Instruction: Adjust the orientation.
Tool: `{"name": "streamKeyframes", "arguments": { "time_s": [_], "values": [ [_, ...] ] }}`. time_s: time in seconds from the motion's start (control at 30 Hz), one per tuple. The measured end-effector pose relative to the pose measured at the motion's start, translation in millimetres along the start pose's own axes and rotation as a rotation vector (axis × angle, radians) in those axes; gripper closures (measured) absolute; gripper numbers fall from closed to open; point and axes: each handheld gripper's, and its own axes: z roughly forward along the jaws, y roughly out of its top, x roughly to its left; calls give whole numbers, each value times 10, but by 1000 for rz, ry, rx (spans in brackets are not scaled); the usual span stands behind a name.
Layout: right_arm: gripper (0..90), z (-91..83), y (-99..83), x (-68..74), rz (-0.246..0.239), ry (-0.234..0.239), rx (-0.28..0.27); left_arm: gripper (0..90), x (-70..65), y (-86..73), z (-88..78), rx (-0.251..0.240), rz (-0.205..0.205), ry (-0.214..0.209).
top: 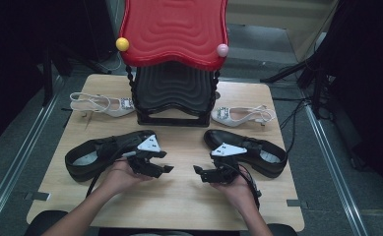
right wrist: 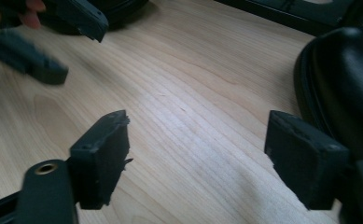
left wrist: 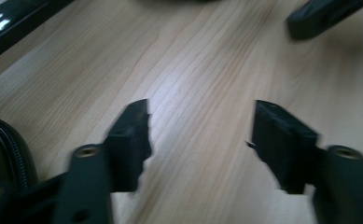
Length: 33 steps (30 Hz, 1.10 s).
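Note:
Two hand-held grippers face each other over the middle of the wooden table (top: 179,196). My left gripper (top: 165,162) (left wrist: 202,126) is open, with bare wood between its jaws. It hovers by the toe of the left black leather shoe (top: 95,152) (left wrist: 2,154). My right gripper (top: 201,167) (right wrist: 198,144) is also open and holds nothing. It is next to the toe of the right black shoe (top: 258,152) (right wrist: 347,79). In the right gripper view the left gripper (right wrist: 53,42) shows at the top left.
A red and black stacked stand (top: 174,59) fills the back centre of the table. One white heeled sandal (top: 103,104) lies to its left, another (top: 243,115) to its right. Dark equipment and cables flank the table.

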Motion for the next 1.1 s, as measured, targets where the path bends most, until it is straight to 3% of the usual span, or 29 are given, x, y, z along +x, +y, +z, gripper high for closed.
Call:
{"name": "streamKeyframes", "arguments": {
  "time_s": [0.07, 0.13, 0.33, 0.43, 0.73, 0.93, 1.0, 1.1],
  "values": [
    [269, 2, 4, 24, -16, 12, 0, 421, -4, 0, -27, -4, -2, 1],
    [310, -1, 5, 47, -32, 14, 3, 362, -19, -1, -67, 30, 29, -2],
    [373, -25, 35, 72, -47, 25, 14, 397, 14, 4, -94, 84, 42, -9],
    [387, -22, 54, 58, -27, 68, 44, 420, 42, 3, -134, 82, 34, -14],
    [423, -73, 71, 63, -34, 88, 20, 394, 104, 34, -273, 56, -31, -83],
    [437, -67, 76, 45, -21, 100, 25, 417, 116, 29, -381, 31, -39, -86],
    [413, -70, 111, 43, -21, 110, 10, 426, 104, 8, -445, 48, -18, -55],
    [419, -64, 135, 46, -24, 132, -5, 428, 115, -20, -504, 56, -28, -41]
  ]
}}
